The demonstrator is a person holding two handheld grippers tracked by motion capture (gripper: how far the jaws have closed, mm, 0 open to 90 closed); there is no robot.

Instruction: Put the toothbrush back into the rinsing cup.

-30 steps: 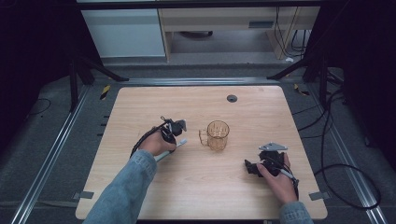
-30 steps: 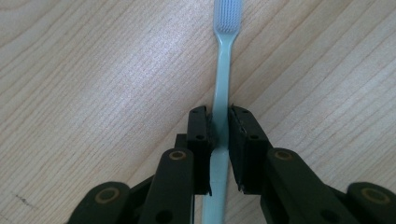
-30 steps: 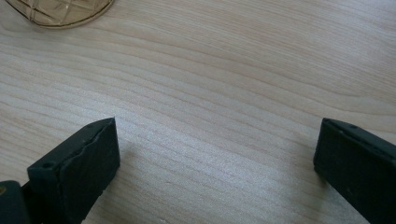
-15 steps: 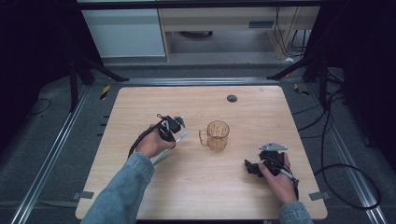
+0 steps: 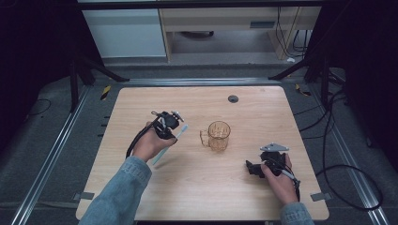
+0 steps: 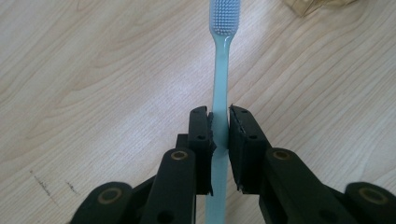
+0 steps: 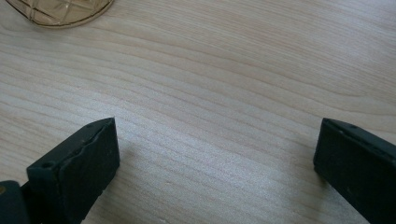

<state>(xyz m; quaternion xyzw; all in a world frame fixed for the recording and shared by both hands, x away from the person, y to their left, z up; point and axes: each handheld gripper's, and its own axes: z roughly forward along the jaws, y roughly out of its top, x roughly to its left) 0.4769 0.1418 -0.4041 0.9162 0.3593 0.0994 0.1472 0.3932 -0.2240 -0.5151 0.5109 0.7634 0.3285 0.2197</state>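
Observation:
A pale blue toothbrush [image 6: 220,88] is clamped by its handle in my left gripper [image 6: 219,125], bristle head pointing away over the wood. In the high view the left gripper [image 5: 172,132] is lifted left of the amber glass mug [image 5: 218,136], with the toothbrush [image 5: 180,131] slanting toward the mug. The mug's base [image 7: 60,11] shows at the top left of the right gripper view. My right gripper [image 7: 215,154] rests low over bare wood with its jaws wide apart and nothing between them; from above, the right gripper [image 5: 253,168] sits at the front right, right of and nearer than the mug.
The wooden table [image 5: 197,187] has a round black grommet [image 5: 233,98] near its far edge. Cables [image 5: 347,173] trail off the right side, and metal rails run along both sides of the table. A shelf unit stands beyond the far edge.
My left hand has lifted and tilted, raising the toothbrush's head end off the table toward the mug. The right gripper has stayed put.

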